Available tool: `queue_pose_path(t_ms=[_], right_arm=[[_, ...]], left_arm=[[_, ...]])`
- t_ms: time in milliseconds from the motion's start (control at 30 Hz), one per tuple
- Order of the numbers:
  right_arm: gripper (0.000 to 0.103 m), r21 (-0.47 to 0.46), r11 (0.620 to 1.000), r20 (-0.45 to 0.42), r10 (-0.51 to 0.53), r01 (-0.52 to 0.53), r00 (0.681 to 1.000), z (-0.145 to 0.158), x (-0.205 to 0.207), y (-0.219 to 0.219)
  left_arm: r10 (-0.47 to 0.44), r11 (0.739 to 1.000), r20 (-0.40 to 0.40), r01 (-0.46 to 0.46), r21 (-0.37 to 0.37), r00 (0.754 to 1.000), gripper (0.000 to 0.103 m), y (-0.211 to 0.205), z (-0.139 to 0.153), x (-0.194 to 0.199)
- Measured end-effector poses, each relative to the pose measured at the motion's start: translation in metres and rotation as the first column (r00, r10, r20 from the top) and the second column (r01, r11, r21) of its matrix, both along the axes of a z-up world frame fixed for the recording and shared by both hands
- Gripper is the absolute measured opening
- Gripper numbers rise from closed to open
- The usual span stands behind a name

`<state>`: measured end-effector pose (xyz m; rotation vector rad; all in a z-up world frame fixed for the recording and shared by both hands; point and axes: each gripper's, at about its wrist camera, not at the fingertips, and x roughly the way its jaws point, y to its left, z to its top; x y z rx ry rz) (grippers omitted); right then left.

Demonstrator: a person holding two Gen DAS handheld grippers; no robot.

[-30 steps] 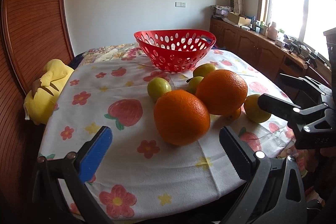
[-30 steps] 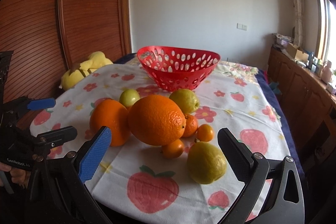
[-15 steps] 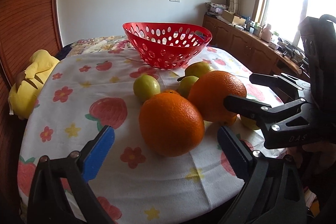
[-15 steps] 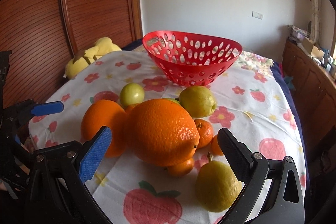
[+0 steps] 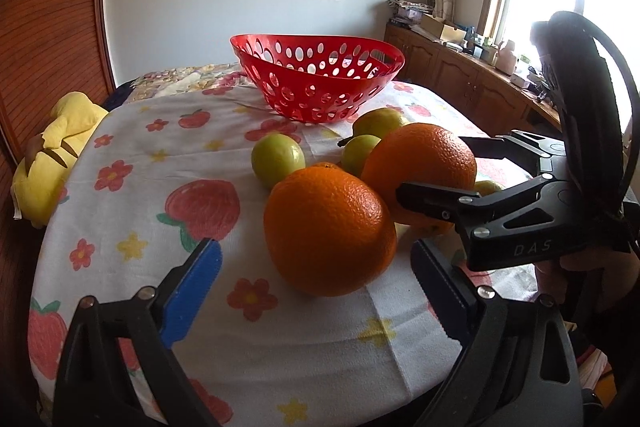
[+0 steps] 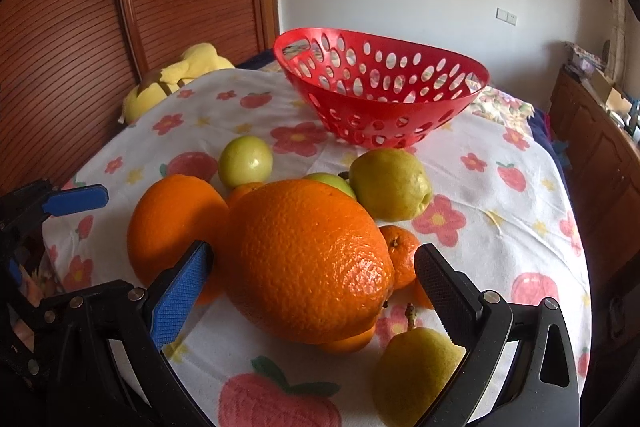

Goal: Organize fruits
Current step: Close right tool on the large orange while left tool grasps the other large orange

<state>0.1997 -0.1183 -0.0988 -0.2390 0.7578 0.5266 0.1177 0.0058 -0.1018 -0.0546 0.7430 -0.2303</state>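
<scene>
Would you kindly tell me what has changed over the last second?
Both tools advanced: the right tool now straddles the nearer orange, and the left tool, its jaws just closing slightly, faces the other orange. Nothing is gripped. Fruit and red basket stayed put.

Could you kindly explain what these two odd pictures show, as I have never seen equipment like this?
There is no robot here: a person holds a two-finger clamp in each hand, and a wide-angle camera on each clamp looks forward along its fingers. One picture comes from the left gripper, the other from the right gripper. Both are open and hold nothing. The left one's jaws have just been closing a little, with nothing pressed between them yet. Each points at a large orange: the left at the nearer orange, the right at the bigger orange. On the flowered tablecloth also lie green fruits, small tangerines and pears, and behind them stands an empty-looking red basket. A yellow soft toy lies at the table's edge.
</scene>
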Motion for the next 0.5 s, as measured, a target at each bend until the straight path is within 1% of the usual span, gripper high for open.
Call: queue_pose_path(t_ms=[100, 133, 200, 267, 333, 500], right_arm=[[0.103, -0.018, 1.0, -0.01, 0.014, -0.014, 1.0, -0.007, 0.002, 0.004], [0.103, -0.018, 1.0, -0.015, 0.014, -0.014, 1.0, -0.009, 0.004, 0.004], [0.103, 0.006, 1.0, -0.023, 0.014, -0.014, 1.0, -0.01, 0.005, 0.003], [0.1, 0.014, 1.0, -0.023, 0.022, -0.022, 0.999, -0.01, 0.004, 0.003], [0.091, 0.028, 0.998, -0.02, 0.05, -0.049, 0.999, -0.008, 0.002, 0.003], [0.091, 0.022, 0.998, -0.003, 0.054, -0.054, 0.999, -0.007, 0.0, 0.005]], left_arm=[[0.009, 1.0, -0.013, -0.009, -0.018, 1.0, 0.095, 0.002, -0.003, 0.004], [0.009, 1.0, -0.013, -0.009, -0.014, 1.0, 0.095, 0.002, -0.003, 0.005], [0.005, 1.0, -0.015, -0.005, -0.01, 1.0, 0.095, 0.002, -0.005, 0.006], [0.004, 1.0, -0.016, -0.004, -0.007, 1.0, 0.095, 0.0, -0.006, 0.007], [0.003, 1.0, -0.019, -0.003, -0.003, 1.0, 0.095, -0.001, -0.007, 0.008], [-0.001, 1.0, -0.027, 0.001, 0.003, 1.0, 0.095, -0.005, -0.009, 0.013]])
